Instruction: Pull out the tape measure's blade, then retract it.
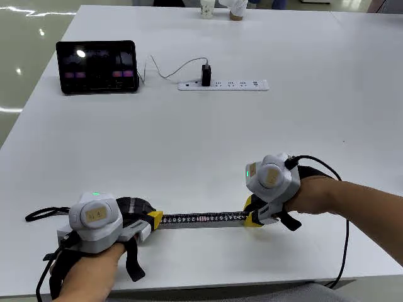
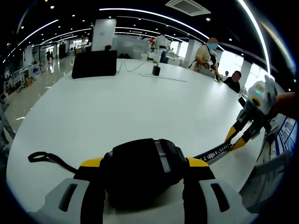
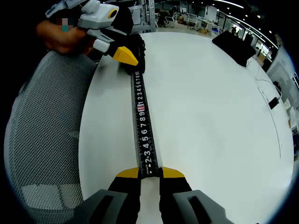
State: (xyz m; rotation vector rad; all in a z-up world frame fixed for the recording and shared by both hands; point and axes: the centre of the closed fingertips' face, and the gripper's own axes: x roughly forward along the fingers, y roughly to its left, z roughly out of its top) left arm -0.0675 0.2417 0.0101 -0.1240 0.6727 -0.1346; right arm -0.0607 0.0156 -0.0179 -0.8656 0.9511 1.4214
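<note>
Now we see the left gripper (image 1: 150, 221) clamped on the tape measure (image 2: 140, 170), the right gripper (image 1: 253, 218) pinching the tip of the blade (image 1: 201, 219), which lies straight between them along the near edge of the table (image 1: 189, 145).

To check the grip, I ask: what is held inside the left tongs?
The black rounded tape measure case sits clamped between the left tongs; its black numbered blade runs out to the right tongs. The case's underside and the tongs' inner faces are covered.
</note>
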